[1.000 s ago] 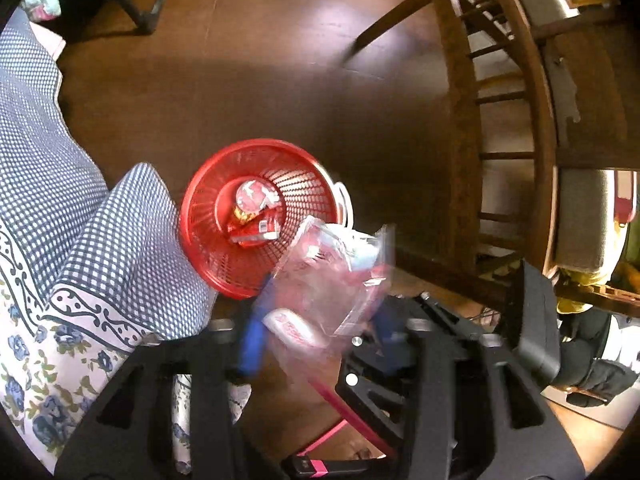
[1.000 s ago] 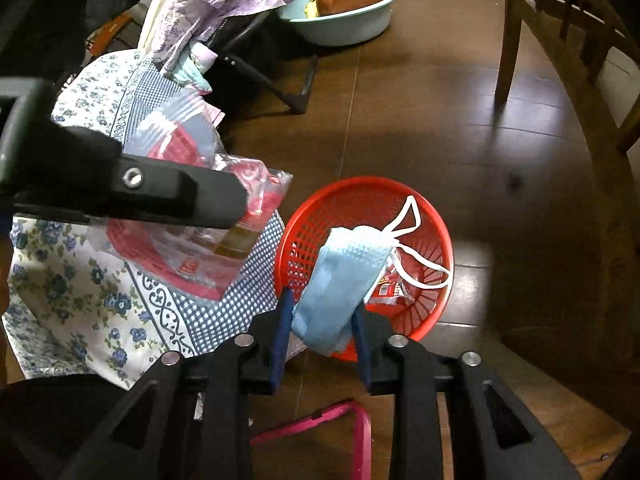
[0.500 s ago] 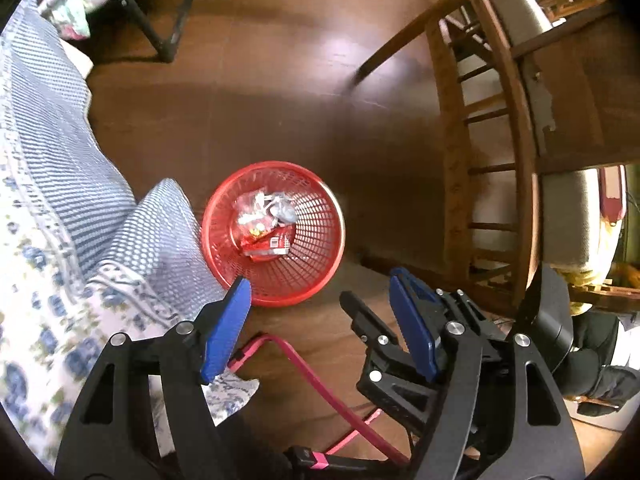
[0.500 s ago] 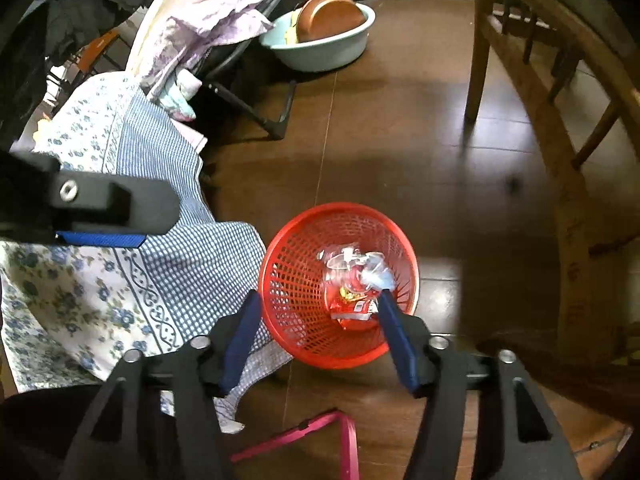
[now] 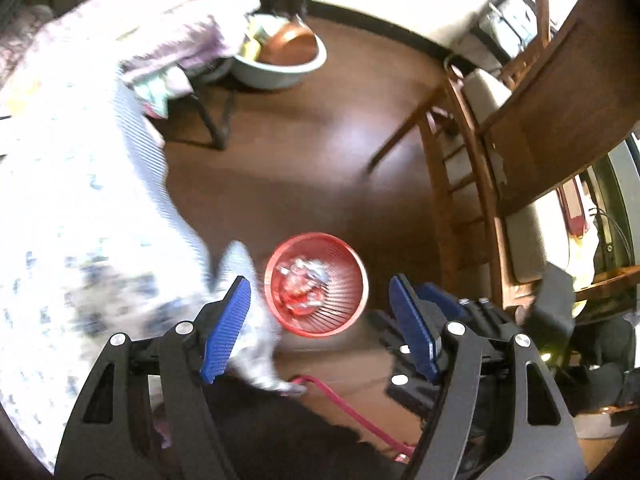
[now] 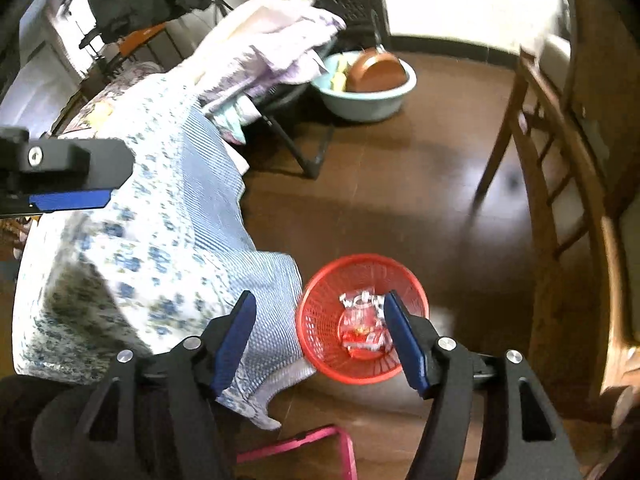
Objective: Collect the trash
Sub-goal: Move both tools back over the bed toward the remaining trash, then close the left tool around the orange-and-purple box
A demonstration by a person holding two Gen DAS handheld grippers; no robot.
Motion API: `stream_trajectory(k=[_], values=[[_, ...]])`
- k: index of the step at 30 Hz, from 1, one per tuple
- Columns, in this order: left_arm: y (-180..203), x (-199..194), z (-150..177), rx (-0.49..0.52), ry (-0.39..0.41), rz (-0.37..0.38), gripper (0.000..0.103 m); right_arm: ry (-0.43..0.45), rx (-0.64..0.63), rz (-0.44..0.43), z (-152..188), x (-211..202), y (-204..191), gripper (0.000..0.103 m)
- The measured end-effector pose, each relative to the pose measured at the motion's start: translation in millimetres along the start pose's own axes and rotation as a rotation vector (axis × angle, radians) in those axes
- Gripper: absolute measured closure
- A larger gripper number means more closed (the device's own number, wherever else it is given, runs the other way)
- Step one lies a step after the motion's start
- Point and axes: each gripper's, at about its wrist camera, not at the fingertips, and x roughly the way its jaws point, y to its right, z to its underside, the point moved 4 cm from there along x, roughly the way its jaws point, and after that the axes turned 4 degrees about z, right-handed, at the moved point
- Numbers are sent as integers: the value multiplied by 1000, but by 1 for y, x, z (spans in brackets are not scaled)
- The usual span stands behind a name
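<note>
A red mesh basket (image 5: 316,284) (image 6: 362,320) stands on the brown floor, far below both grippers. Crumpled wrappers and clear plastic trash (image 5: 304,280) (image 6: 366,326) lie inside it. My left gripper (image 5: 320,324) is open, high above the basket, with nothing between its blue pads. My right gripper (image 6: 320,340) is also high above the basket; its jaws are opening and nothing is between them. One finger of the left gripper (image 6: 68,200) shows at the left edge of the right wrist view.
A blue floral and checked cloth (image 6: 152,248) hangs over furniture left of the basket. A wooden chair (image 6: 560,184) stands on the right. A pale basin with a brown bowl (image 6: 366,84) sits on the floor behind. A pink frame (image 6: 304,448) lies near the bottom.
A plastic wrapper left the left gripper and a blue face mask left the right one; both jaws opened. Both grippers rose, so the basket looks smaller and farther away.
</note>
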Motion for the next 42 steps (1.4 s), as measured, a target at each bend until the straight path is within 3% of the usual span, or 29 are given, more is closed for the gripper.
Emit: stream_trajectory(k=[5, 8, 16, 23, 26, 32, 42], values=[[-39, -41, 14, -36, 75, -48, 32, 61, -81, 17, -23, -23, -38, 32], [-69, -61, 19, -68, 114, -65, 31, 101, -122, 19, -41, -34, -65, 25], [-184, -128, 29, -240, 294, -207, 25, 173, -234, -20, -79, -52, -154, 15], [-282, -166, 54, -340, 418, -432, 25, 199, -334, -81, -99, -41, -254, 10], [-316, -172, 62, -422, 422, -436, 25, 199, -355, -111, -103, -27, -294, 9], [-347, -174, 70, -475, 404, -456, 25, 183, -374, -157, -105, 1, -357, 9], [-368, -174, 74, -487, 400, -492, 23, 161, -335, -197, -89, 36, -363, 9]])
